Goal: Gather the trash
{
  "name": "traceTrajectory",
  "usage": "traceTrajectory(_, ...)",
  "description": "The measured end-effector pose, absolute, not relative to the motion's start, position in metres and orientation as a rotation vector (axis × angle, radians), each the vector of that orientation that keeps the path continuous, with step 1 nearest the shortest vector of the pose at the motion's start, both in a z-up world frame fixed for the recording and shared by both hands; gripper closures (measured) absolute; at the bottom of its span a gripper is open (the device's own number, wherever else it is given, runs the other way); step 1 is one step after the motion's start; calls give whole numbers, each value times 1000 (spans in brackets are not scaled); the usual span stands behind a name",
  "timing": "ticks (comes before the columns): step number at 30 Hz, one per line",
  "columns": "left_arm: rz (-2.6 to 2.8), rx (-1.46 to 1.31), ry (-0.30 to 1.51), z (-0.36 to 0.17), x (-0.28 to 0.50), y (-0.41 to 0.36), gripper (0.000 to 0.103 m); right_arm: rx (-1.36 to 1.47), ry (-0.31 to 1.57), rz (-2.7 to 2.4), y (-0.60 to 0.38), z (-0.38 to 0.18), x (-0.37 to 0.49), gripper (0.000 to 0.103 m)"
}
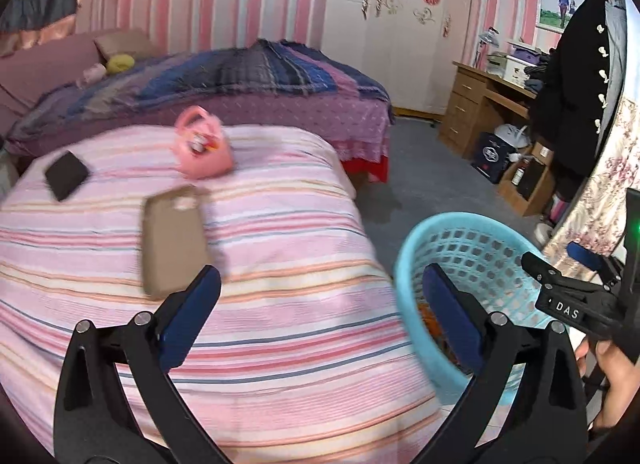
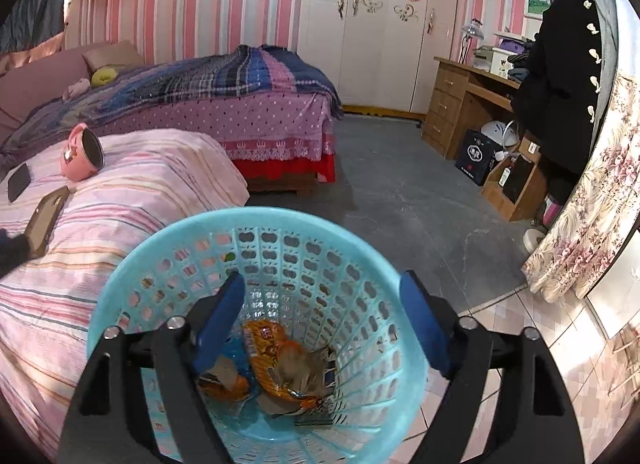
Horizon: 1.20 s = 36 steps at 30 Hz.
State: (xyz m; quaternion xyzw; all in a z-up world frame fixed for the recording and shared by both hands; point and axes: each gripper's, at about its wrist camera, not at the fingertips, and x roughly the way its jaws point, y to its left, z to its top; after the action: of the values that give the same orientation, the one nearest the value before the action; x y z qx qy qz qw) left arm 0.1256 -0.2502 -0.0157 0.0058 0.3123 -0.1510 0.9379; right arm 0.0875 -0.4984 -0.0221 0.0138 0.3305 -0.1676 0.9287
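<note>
A pink striped bedspread [image 1: 260, 264] fills the left and centre of the left wrist view. A light-blue perforated plastic basket [image 2: 312, 232] sits low and centre in the right wrist view, beside the bed, with orange snack wrappers [image 2: 276, 360] and scraps at its bottom. On the bedspread lie a tan phone case [image 1: 174, 240], a pink cup [image 1: 204, 149] on its side and a black wallet [image 1: 66, 175]. The left gripper [image 1: 320, 296] has its 2 jaws spread, empty. The right gripper [image 2: 324, 304] hangs over the basket mouth, jaws spread, nothing pinched.
</note>
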Motion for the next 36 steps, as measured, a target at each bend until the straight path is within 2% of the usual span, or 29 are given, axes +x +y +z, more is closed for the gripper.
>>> traceTrajectory(2, -284, 29, 605, -8, 117, -238, 6, 31, 681, -352, -490, -20, 89, 12)
traceTrajectory(4, -267, 35, 585, -2, 111, -226, 6, 32, 674, -356, -485, -19, 89, 7)
traceTrajectory(14, -188, 31, 551, 13, 75, -148, 5, -3, 674, -237, -424, -18, 71, 6)
traceTrajectory(24, -127, 28, 569, -5, 26, -94, 5, 75, 604, -146, -362, -5, 20, 5)
traceTrajectory(30, -133, -10, 602, -18, 9, -81, 5, 52, 571, -148, -332, -7, -9, 5)
traceTrajectory(36, -113, -9, 559, -16, -2, -73, 5, 27, 535, -145, -306, -3, -28, 5)
